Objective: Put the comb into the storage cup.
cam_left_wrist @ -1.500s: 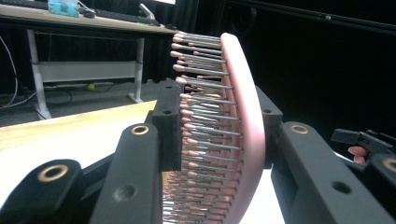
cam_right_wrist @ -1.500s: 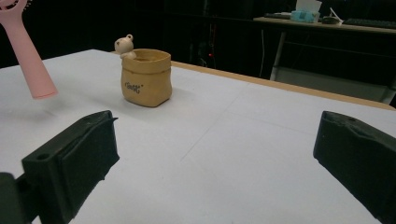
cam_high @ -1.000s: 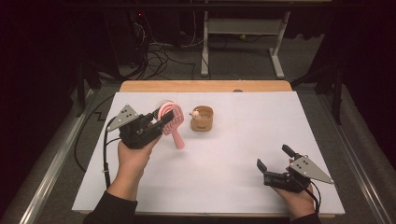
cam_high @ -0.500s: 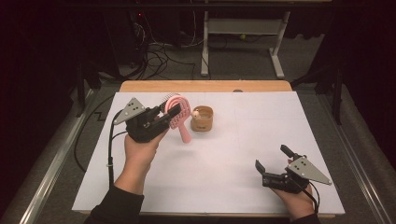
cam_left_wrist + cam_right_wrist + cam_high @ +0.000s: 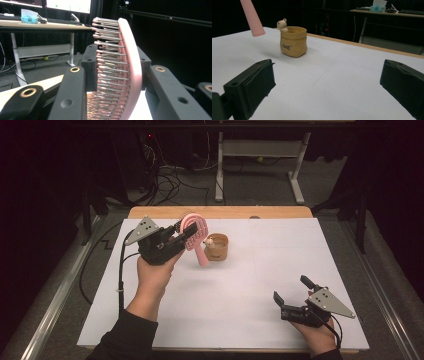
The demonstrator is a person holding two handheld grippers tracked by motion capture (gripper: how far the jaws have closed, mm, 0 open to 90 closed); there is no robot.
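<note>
Our left gripper (image 5: pixel 181 234), in the upper left of the high view, is clamped on the head of a pink hairbrush (image 5: pixel 194 236); the handle hangs down beside a small tan pot (image 5: pixel 218 247) near the frame's middle. In the left gripper view the brush (image 5: pixel 127 75) stands edge-on between the jaws, and its lower part is cut off by the frame. Our right gripper (image 5: pixel 294 296), lower right, rests on the white table (image 5: pixel 225 300) with jaws apart. We cannot read the pot's (image 5: pixel 293 42) lettering.
</note>
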